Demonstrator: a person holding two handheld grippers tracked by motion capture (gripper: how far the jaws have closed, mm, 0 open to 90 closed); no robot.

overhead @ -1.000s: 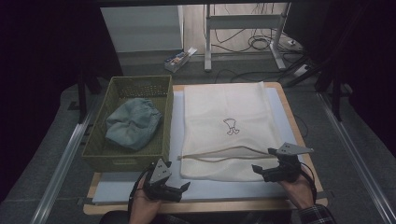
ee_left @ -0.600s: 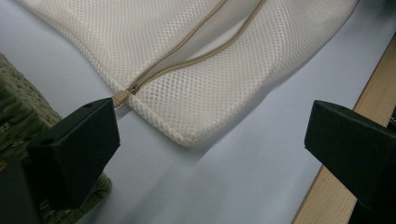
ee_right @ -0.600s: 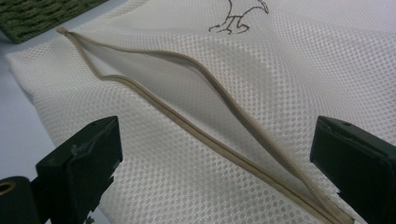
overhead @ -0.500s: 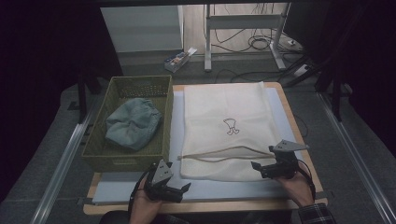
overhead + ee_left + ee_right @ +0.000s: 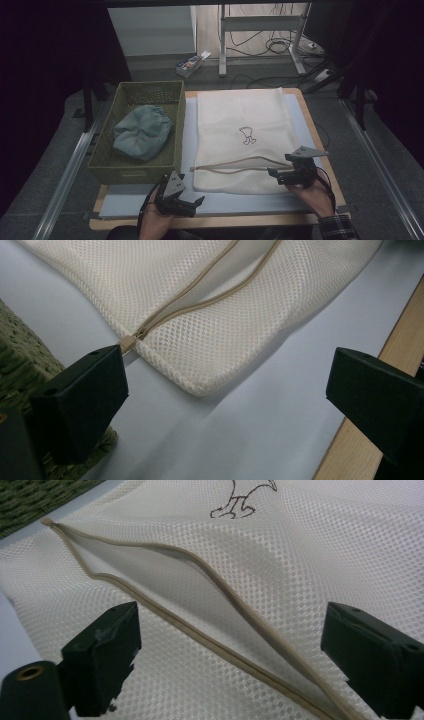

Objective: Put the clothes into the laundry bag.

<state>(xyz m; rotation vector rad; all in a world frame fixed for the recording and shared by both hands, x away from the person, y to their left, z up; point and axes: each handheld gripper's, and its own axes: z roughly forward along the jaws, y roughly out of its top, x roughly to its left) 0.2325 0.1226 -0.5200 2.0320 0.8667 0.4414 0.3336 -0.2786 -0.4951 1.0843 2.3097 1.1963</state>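
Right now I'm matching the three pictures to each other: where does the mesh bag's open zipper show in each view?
High view: the zipper crosses the mesh bag near its front edge.
Left gripper view: the zipper runs from upper right down to its closed end at centre left.
Right gripper view: the zipper gapes diagonally across the middle.
Shared landmark: the green basket.
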